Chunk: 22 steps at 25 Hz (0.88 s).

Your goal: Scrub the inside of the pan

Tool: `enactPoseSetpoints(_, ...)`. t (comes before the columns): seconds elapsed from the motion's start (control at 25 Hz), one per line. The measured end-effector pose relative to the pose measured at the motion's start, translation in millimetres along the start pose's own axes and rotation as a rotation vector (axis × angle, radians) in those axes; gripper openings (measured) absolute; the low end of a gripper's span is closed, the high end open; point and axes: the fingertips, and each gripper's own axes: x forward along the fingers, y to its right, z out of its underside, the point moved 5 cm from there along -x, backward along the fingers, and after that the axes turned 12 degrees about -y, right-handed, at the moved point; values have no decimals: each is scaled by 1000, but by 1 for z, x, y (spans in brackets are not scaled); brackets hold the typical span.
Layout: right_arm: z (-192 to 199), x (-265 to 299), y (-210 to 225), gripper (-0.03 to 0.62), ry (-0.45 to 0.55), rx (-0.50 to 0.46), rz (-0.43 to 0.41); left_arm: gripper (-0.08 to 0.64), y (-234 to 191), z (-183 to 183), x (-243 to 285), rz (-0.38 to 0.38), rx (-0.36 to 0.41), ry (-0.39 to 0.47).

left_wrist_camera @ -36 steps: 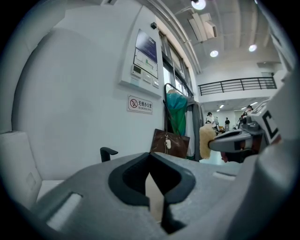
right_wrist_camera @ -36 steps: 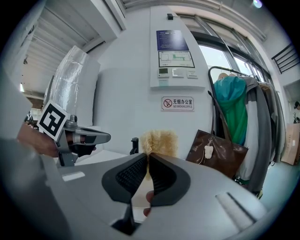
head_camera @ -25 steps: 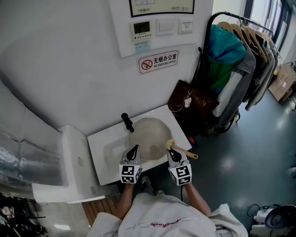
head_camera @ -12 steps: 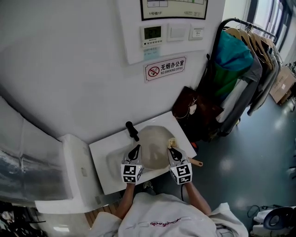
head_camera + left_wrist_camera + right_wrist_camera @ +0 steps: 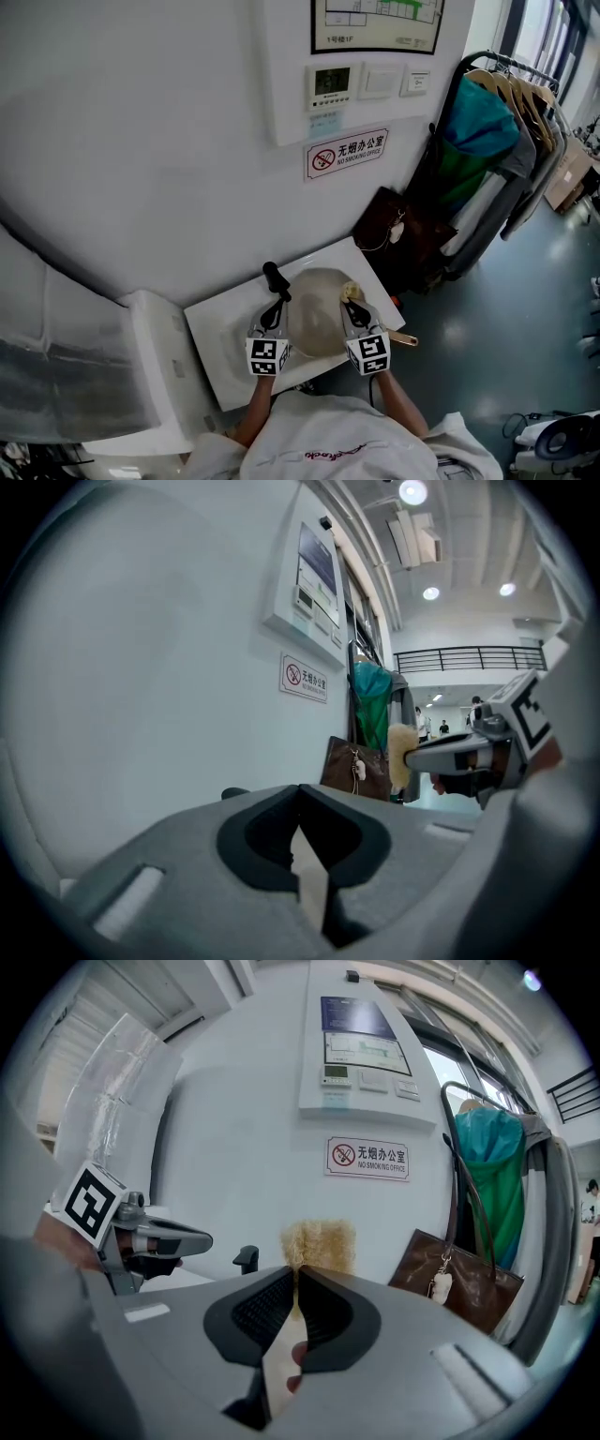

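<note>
Table: White top [image 5: 220, 342] set against a white wall, and we stand right over it.
Left gripper [image 5: 300, 799]: Jaws pressed together on a pale strip. We take that strip for the pan's left rim, just beside the handle.
Right gripper [image 5: 295, 1279]: Pinching the brush [image 5: 319, 1241] by its wooden shaft. The bristle head pokes up past the jaw tips, and the shaft's end trails back over the table edge.
Pan [image 5: 319, 305]: Cream, sitting on the table between our two grippers, with its black handle [image 5: 275, 277] pointing toward the wall.
Brush and pan: The bristle head sits at the pan's right rim. We cannot tell whether the bristles touch the inside.
Step in hand: By our reading the scrub is at its start or between strokes, since the brush is at the rim and not down in the bowl.
Next move: It calls for tipping the bristles down onto the inner surface and working them across it. The left grip should meanwhile keep the pan from sliding or turning.
Wall [image 5: 141, 141]: A no-smoking sign [image 5: 346, 152] hangs under a control panel.
Beyond: A brown bag [image 5: 398, 234] sits to the right, then a rack of clothes [image 5: 487, 131].
</note>
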Motion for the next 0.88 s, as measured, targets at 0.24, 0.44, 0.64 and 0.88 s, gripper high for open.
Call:
enactPoseSetpoints(0.24, -3, 11, -4, 25, -24, 5, 30, 0, -12, 3, 5, 34, -3, -4)
enactPoseSetpoints(0.44, -2, 18, -11, 25, -28, 7, 49, 0, -23, 11, 8, 49, -4, -23)
enactPoseSetpoints(0.64, 1, 23, -6, 25, -32, 9, 54, 0, -28, 11, 14, 45, -1, -32)
enactPoseSetpoints(0.88, 2, 30, 7, 25, -30, 10, 23, 0, -25, 9, 23, 12, -8, -40)
